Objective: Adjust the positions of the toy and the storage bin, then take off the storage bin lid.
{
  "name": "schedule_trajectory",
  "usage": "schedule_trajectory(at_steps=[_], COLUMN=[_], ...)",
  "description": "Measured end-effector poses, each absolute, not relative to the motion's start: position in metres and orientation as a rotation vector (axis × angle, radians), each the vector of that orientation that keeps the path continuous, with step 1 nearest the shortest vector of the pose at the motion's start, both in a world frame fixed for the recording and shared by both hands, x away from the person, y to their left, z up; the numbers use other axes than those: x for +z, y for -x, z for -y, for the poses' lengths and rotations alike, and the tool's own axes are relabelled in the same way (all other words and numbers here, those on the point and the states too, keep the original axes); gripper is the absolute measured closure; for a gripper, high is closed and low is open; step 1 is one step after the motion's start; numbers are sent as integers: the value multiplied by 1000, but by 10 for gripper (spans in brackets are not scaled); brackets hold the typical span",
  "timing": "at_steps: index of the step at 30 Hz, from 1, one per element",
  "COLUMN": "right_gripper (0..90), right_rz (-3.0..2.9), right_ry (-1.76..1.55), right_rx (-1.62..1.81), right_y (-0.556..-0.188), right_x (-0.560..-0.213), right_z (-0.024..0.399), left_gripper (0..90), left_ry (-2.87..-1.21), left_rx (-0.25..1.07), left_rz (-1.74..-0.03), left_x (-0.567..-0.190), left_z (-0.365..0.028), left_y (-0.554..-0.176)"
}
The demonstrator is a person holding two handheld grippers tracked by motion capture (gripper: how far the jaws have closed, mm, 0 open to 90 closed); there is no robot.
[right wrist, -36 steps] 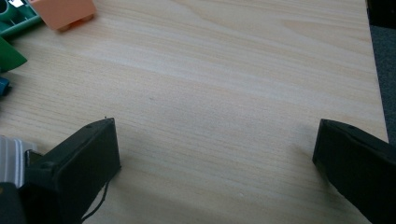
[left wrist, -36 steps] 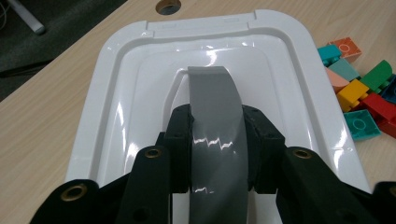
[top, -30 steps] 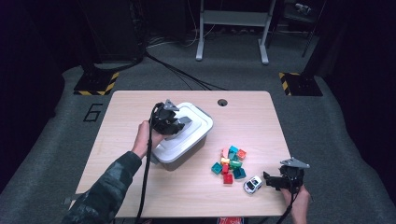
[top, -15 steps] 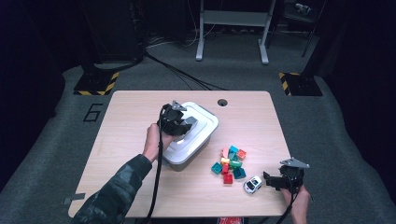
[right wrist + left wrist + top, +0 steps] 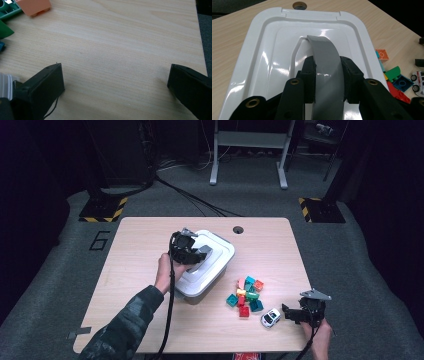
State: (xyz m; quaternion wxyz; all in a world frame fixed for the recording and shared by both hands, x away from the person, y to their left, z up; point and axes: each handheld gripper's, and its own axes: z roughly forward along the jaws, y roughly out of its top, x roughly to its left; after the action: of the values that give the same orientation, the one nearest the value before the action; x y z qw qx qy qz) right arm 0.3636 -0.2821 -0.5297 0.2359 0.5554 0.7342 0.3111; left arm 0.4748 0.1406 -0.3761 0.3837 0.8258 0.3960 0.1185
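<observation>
A white lidded box (image 5: pixel 212 267) stands near the middle of the table. Its grey handle (image 5: pixel 325 53) arches up from the lid (image 5: pixel 269 52). My left gripper (image 5: pixel 327 68) is shut on that handle, one pad on each side; in the high view the left gripper (image 5: pixel 195 252) sits over the box's near-left part. A pile of coloured bricks (image 5: pixel 246 292) lies to the right of the box. A small white toy car (image 5: pixel 270 317) sits just in front of the pile. My right gripper (image 5: pixel 290 313) rests low at the table's front right, pointing at the car. The right gripper (image 5: pixel 115 77) is open over bare wood.
The wooden table (image 5: pixel 140 250) has a round cable hole (image 5: pixel 238 229) near its far edge, just past the box. An orange brick (image 5: pixel 33 5) and green bricks (image 5: pixel 5 11) lie ahead of the right jaws. Dark carpet, cables and stands surround the table.
The left gripper and the white box have shifted a little to the right. The right gripper has stayed where it was.
</observation>
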Motion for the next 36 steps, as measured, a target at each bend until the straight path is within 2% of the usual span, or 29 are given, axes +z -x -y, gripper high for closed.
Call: schedule_trajectory(at_steps=[13, 30, 36], right_gripper=[0, 0, 0], right_rz=[-2014, -2010, -2008], right_ry=[-1524, -1526, -1528], right_rx=[853, 854, 852], right_y=[-364, -364, -364], right_x=[-530, -530, -530], right_z=[282, 282, 282], left_gripper=[672, 671, 670], left_ry=[-2085, -2105, -2078], left_rx=[276, 336, 388], left_rz=[-1003, -984, -951], left_x=[-378, -376, -358], left_z=[-123, -121, -127], left_y=[-478, -474, -468])
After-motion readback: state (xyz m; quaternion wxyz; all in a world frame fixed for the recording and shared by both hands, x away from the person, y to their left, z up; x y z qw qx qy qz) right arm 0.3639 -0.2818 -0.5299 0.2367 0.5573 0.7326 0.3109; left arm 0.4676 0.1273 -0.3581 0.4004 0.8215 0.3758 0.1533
